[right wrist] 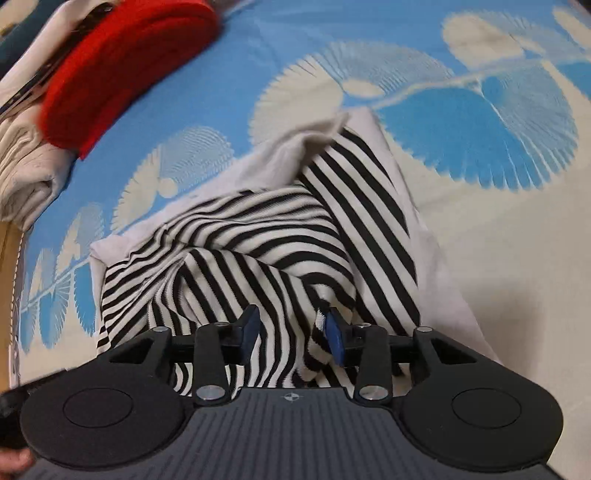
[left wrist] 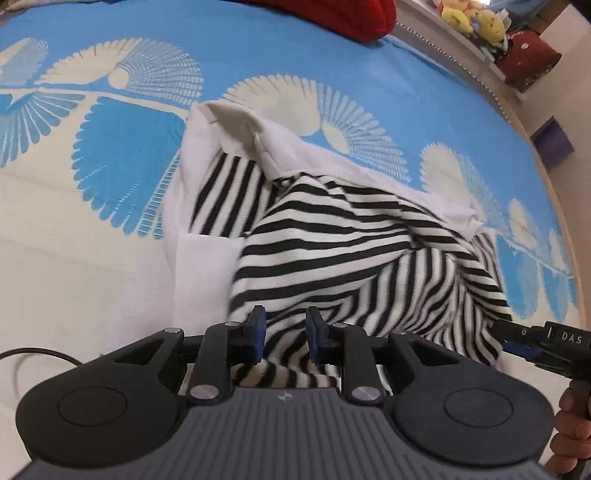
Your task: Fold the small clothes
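Your striped garment [left wrist: 354, 258] lies crumpled on the blue-and-white bedspread [left wrist: 110, 166], its long axis running away from you, white hem end farthest. Your left gripper [left wrist: 283, 334] hovers above it, jaws slightly apart, gripping nothing. Your right gripper [right wrist: 291, 332] is partly open; a striped fold touches one pad.

One black-and-white striped garment [left wrist: 354, 258] with white panels lies on one blue bedspread [left wrist: 258, 48] with a pale fan pattern. One red folded item [right wrist: 122, 62] rests on one cream folded textile [right wrist: 26, 177]. Two grippers: left gripper [left wrist: 284, 334], right gripper [right wrist: 291, 330]. At least two yellow plush toys [left wrist: 476, 18]; the exact number is unclear.
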`<state>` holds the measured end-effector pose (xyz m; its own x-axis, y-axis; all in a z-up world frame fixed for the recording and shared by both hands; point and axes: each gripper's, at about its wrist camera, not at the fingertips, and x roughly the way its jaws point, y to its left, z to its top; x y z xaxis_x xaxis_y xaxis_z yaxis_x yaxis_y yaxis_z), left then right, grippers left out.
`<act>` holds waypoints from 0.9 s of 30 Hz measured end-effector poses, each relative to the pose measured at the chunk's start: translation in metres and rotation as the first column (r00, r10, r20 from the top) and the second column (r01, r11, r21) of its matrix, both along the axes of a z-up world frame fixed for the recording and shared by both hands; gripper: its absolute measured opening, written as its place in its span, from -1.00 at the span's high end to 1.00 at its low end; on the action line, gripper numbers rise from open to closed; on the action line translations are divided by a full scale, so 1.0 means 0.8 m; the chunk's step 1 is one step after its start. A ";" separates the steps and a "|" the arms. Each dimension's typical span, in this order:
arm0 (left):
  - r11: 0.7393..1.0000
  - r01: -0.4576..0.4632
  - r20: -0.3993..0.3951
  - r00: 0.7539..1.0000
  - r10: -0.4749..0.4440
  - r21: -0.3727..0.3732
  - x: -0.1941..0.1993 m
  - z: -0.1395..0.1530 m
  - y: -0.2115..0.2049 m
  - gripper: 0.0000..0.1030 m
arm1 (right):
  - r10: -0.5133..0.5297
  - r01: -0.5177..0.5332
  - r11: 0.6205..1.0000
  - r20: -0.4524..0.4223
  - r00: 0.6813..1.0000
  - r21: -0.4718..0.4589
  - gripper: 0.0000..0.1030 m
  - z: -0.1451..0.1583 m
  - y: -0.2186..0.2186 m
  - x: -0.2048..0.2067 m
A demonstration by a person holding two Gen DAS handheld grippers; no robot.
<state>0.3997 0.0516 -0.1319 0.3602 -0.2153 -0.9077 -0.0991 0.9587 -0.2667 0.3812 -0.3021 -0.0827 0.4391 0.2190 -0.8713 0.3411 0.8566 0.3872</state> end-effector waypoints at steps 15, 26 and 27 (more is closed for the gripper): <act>0.996 0.058 0.240 0.968 -0.074 0.074 -0.105 0.126 0.033 0.45 | -0.180 0.188 0.982 0.176 0.968 -0.034 0.15 0.102 -0.037 -0.073; 0.996 0.067 0.349 0.934 -0.081 0.051 -0.327 0.127 0.051 0.13 | -0.144 0.187 0.979 0.366 0.919 -0.083 -0.09 0.161 -0.058 -0.330; 0.998 0.052 0.337 0.940 -0.061 0.035 -0.337 0.115 0.055 0.13 | -0.152 0.196 0.976 0.349 0.925 -0.095 -0.09 0.143 -0.058 -0.345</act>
<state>0.1299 0.0954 -0.0402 0.6342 -0.2224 -0.7405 0.0466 0.9670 -0.2505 0.1049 -0.3485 0.0313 0.7329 0.0111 -0.6803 0.3571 0.8448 0.3986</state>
